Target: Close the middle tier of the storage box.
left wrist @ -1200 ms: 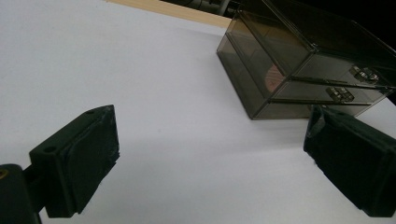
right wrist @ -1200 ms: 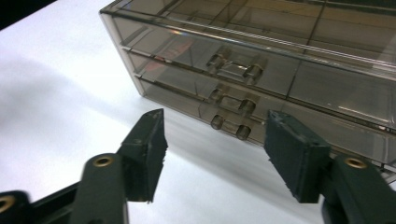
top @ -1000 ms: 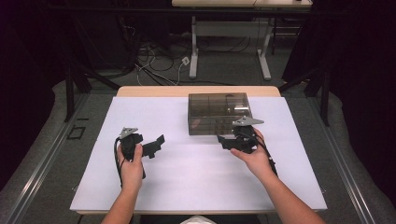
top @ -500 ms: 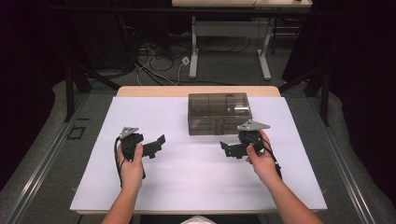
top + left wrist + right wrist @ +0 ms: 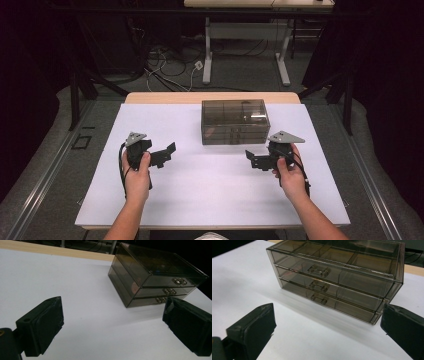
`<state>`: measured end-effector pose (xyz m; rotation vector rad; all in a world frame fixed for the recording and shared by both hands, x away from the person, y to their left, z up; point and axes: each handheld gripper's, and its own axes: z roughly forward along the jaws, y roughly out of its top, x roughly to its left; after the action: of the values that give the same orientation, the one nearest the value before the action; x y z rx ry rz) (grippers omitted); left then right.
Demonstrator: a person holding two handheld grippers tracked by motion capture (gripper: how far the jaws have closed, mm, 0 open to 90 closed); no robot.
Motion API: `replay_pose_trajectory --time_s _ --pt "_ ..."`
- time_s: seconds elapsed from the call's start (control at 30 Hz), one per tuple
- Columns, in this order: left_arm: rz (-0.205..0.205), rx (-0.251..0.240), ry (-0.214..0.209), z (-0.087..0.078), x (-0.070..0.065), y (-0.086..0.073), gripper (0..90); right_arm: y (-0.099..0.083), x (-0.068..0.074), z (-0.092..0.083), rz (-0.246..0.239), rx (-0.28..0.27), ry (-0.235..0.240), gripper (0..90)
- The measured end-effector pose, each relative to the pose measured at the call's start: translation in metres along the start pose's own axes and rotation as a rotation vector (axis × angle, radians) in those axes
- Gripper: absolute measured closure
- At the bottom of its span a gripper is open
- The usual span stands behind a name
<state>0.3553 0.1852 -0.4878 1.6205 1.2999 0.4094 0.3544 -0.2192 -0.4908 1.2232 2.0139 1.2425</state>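
A person seated at a desk point(image 5: 210, 200) covered by a white sheet holds a hand-held gripper in each hand, both released and grasping nothing. The left hand-held gripper point(image 5: 167, 152) hovers low over the left half of the sheet, its jaws standing wide apart and pointing toward the middle of the desk. The right hand-held gripper point(image 5: 252, 159) sits just in front of and slightly right of a smoked, see-through drawer box point(image 5: 234, 121); its jaws have just been opening and now stand at full spread with only bare sheet between them.

The drawer box rests toward the far edge of the sheet, a little right of centre, clear of both hand-held grippers. From the right gripper view the drawer box point(image 5: 342, 277) shows three stacked drawers, all pushed in, each with a small clear handle point(image 5: 319, 270) at the centre of its front, and a divided tray on top. In the left gripper view the same drawer box point(image 5: 155, 277) lies ahead and to the right, seen from its corner.

Beyond the sheet a strip of pale wood desktop point(image 5: 165, 97) runs along the far edge. The room around is dim: grey floor point(image 5: 45, 170), dark drapes at both sides, and a loose tangle of cables point(image 5: 170, 62) on the floor behind the desk. A second, white-legged table point(image 5: 245, 30) stands farther back. A black cable trails from each hand-held gripper along the person's wrists.
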Motion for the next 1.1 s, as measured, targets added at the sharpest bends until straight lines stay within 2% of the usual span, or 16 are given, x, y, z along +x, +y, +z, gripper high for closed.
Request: replay_pose_trajectory --time_s 0.07,0.13,0.47,0.6,1.1 --pt "0.011 0.010 -0.009 0.001 -0.003 0.003 3.5 -0.001 -0.002 -0.004 -0.002 -0.011 -0.006 0.0" --pt "0.047 0.026 -0.012 0.000 -0.006 0.005 3.5 -0.003 -0.003 -0.009 0.000 -0.011 -0.005 0.0" --pt "0.110 0.028 -0.081 -0.012 -0.020 0.009 3.4 -0.010 -0.007 -0.025 0.021 -0.019 0.009 0.0" --pt "0.128 0.028 -0.092 -0.018 -0.021 0.007 3.5 -0.012 -0.010 -0.033 0.030 -0.018 0.018 0.0" --pt "0.126 0.004 -0.106 -0.041 -0.013 -0.012 3.5 -0.026 -0.018 -0.046 0.032 -0.018 -0.008 0.0"
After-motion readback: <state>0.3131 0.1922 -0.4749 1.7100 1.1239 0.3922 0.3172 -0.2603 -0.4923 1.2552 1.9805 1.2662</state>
